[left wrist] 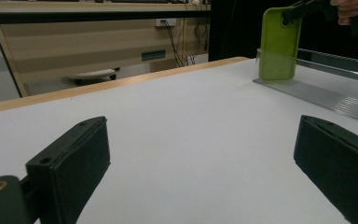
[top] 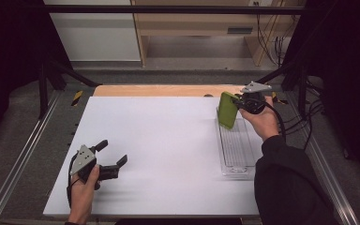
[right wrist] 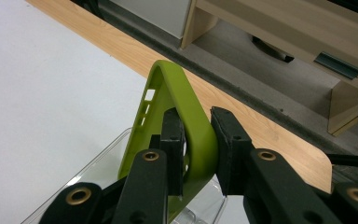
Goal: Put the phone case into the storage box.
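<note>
Standing upright, green phone case [right wrist: 191,135] between right tongs [right wrist: 198,149] (pinched), over clear tray [top: 236,150]

Both grippers [top: 108,158] [top: 238,100] were matte black with blocky fingers [left wrist: 70,163], brass-ringed screw holes, grey three-cornered top plates and trailing black cables (the right arm wore a dark sleeve [top: 288,183]).

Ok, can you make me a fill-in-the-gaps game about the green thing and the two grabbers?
1. The right gripper is shut on a phone case whose colour is ____.
2. The case's lower end dips into a long tray made of clear ____.
3. The left gripper has its jaws ____, with nothing between them.
4. The table top is coloured ____.

Missing words: green; plastic; open; white
</note>
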